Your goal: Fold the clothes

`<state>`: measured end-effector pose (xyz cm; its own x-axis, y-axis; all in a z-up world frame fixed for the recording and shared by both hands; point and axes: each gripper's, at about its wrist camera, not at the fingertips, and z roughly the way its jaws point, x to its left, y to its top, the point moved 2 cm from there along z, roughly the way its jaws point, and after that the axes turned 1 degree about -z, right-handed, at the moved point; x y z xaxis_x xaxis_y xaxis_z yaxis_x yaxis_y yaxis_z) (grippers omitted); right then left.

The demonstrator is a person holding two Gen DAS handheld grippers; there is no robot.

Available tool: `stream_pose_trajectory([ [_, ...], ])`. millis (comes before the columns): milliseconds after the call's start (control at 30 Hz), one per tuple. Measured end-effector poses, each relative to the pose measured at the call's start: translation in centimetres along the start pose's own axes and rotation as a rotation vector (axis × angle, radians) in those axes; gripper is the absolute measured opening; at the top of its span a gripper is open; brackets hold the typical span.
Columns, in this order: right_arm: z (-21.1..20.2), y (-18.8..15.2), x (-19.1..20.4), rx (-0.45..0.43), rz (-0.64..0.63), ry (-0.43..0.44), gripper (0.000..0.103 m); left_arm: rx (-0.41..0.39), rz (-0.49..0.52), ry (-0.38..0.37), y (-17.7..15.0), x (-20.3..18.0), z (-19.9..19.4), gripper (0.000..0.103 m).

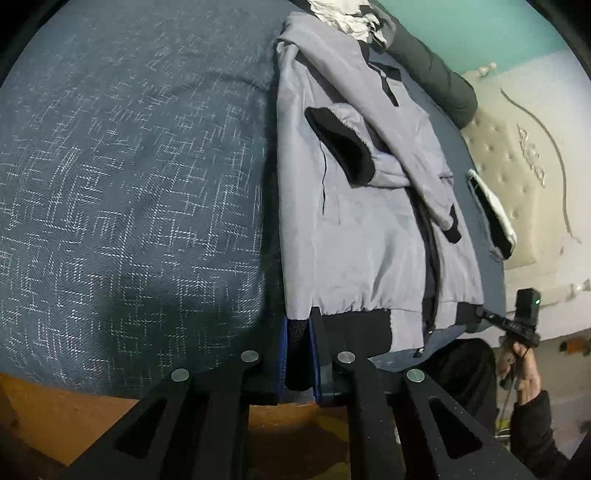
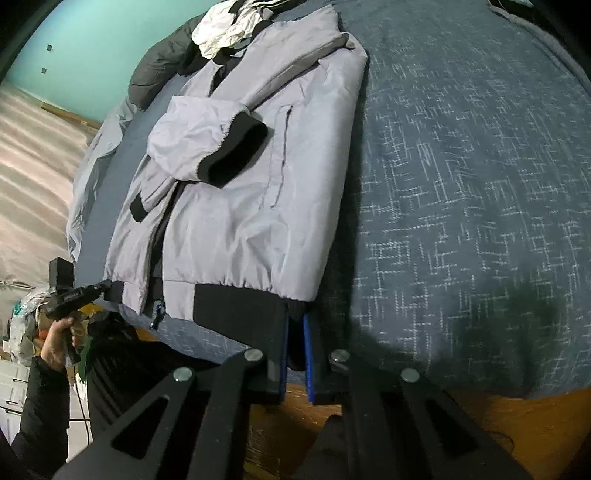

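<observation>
Already both corners are taken: the left gripper [image 1: 297,332] and right gripper [image 2: 295,326] each pinch the black ribbed hem [image 2: 236,302] low in frame. Soft and slippery, the grey padded nylon jacket [image 2: 240,192] should fold limply, so that firmer hem suits gripping.

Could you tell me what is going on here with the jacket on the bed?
A person is folding a grey jacket laid on a blue patterned bedspread, with a gripper in each hand. Its sleeves are already folded across the front. The left gripper and the right gripper are each shut on the black hem band, one at each bottom corner. More clothes lie piled beyond the collar.
</observation>
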<state>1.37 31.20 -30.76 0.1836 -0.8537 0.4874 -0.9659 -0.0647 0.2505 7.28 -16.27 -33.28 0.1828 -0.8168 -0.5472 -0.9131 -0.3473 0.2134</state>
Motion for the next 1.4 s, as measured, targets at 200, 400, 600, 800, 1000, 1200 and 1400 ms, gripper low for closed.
stream_pose_trajectory([
  [200,0.3,0.1,0.2,0.008,-0.004,0.011,0.006,-0.007,0.005,-0.016,-0.1,-0.7,-0.7,0.011],
  [400,-0.7,0.2,0.5,-0.009,0.013,0.068,0.006,-0.039,0.029,-0.051,0.1,-2.3,-2.3,0.011],
  [600,-2.4,1.1,1.9,-0.036,-0.002,0.139,0.006,-0.096,0.085,-0.114,1.4,-5.8,-4.6,0.011],
  [800,-4.8,1.7,4.6,-0.057,-0.055,0.235,0.006,-0.119,0.16,-0.149,1.9,-8.6,-7.2,0.01],
  [1000,-6.2,1.9,6.0,-0.047,-0.097,0.285,0.006,-0.126,0.214,-0.152,1.8,-10.0,-9.2,0.01],
  [1200,-8.3,5.0,7.0,-0.092,-0.14,0.34,0.006,-0.162,0.24,-0.164,4.7,-12.2,-10.2,0.01],
  [1400,-8.8,10.6,8.1,-0.146,-0.16,0.356,0.006,-0.208,0.259,-0.175,10.3,-14.7,-10.2,0.01],
])
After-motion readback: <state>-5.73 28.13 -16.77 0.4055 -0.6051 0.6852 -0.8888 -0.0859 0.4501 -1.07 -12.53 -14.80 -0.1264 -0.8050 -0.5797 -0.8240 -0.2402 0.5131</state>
